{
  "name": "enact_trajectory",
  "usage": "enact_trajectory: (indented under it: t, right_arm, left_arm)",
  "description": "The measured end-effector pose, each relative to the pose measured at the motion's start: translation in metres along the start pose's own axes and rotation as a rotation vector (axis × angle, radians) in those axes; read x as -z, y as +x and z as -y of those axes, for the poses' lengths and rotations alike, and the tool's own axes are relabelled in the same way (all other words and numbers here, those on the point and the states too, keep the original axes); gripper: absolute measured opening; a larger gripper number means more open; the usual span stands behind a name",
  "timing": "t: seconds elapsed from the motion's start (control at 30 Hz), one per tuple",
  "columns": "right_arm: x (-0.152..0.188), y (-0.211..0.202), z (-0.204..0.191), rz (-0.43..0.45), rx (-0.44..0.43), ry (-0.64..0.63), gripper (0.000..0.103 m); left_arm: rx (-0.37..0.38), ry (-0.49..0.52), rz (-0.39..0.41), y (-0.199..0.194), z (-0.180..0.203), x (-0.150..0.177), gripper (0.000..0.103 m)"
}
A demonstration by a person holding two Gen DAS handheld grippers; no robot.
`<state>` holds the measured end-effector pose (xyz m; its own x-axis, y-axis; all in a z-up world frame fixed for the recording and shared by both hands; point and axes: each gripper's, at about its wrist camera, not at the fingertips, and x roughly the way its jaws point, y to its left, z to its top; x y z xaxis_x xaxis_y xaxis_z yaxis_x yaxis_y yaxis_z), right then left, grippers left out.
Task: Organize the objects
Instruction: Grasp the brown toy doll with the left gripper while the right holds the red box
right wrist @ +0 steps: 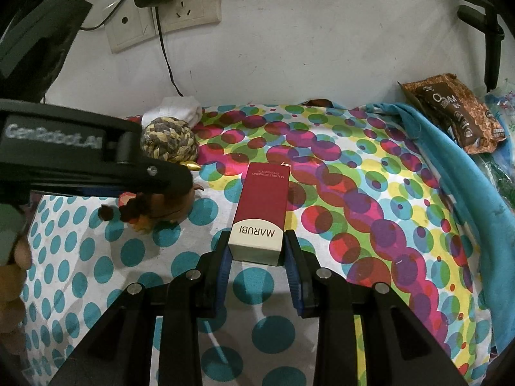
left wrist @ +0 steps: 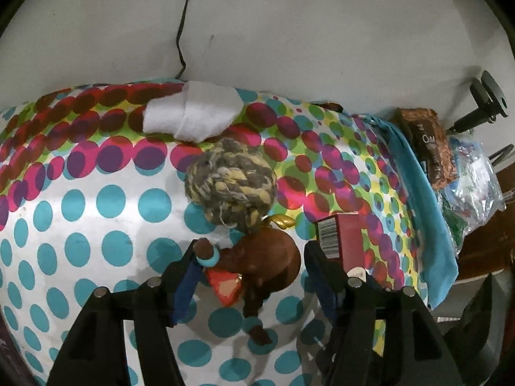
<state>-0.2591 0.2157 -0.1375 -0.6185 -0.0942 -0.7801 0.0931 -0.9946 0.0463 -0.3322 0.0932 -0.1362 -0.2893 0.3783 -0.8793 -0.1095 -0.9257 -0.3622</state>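
Note:
A brown doll figure [left wrist: 267, 263] with orange and blue trim lies on the dotted cloth between the fingers of my left gripper [left wrist: 254, 257], which is open around it. A knotted rope ball [left wrist: 230, 181] sits just beyond the doll, and white folded socks [left wrist: 193, 114] lie behind it. My right gripper [right wrist: 257, 241] is shut on the near end of a red and white MARUBI box [right wrist: 262, 206]. The box also shows in the left wrist view [left wrist: 341, 241], to the right of the doll. In the right wrist view the doll [right wrist: 161, 206] lies under the left gripper [right wrist: 180, 177], next to the rope ball [right wrist: 169, 141].
A blue cloth [right wrist: 450, 160] drapes along the table's right side. A brown snack packet [right wrist: 457, 115] and plastic bags [left wrist: 476, 180] lie beyond it. The white wall [right wrist: 289, 48] stands right behind, with power sockets [right wrist: 180, 9] and a hanging black cable [left wrist: 183, 32].

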Motion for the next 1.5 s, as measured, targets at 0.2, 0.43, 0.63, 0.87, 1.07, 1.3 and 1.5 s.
enact_trajectory:
  t: [0.2, 0.43, 0.63, 0.87, 1.07, 1.3, 1.5]
  right_arm:
    - [0.001, 0.0, -0.001, 0.0, -0.001, -0.002, 0.032]
    - [0.002, 0.001, 0.0, 0.001, -0.003, 0.003, 0.032]
    - [0.003, 0.001, 0.002, 0.001, -0.005, 0.005, 0.032]
    - [0.002, 0.001, 0.001, 0.001, -0.005, 0.006, 0.032]
    - [0.001, 0.002, 0.003, 0.001, -0.006, 0.006, 0.032]
    - [0.001, 0.0, -0.003, 0.0, 0.003, 0.001, 0.032]
    - [0.001, 0.002, -0.004, 0.0, 0.006, 0.001, 0.032]
  left_arm:
    - [-0.001, -0.014, 0.009, 0.003, 0.0, 0.003, 0.063]
    - [0.004, -0.008, 0.042, 0.002, 0.0, 0.006, 0.062]
    - [-0.014, 0.043, 0.063, -0.003, 0.009, 0.011, 0.062]
    - [-0.042, 0.038, 0.083, -0.007, 0.003, 0.015, 0.062]
    - [-0.084, 0.033, 0.108, -0.017, -0.005, 0.022, 0.062]
    - [-0.125, 0.055, 0.134, -0.031, -0.004, 0.032, 0.062]
    - [-0.155, 0.063, 0.169, -0.044, 0.0, 0.039, 0.062]
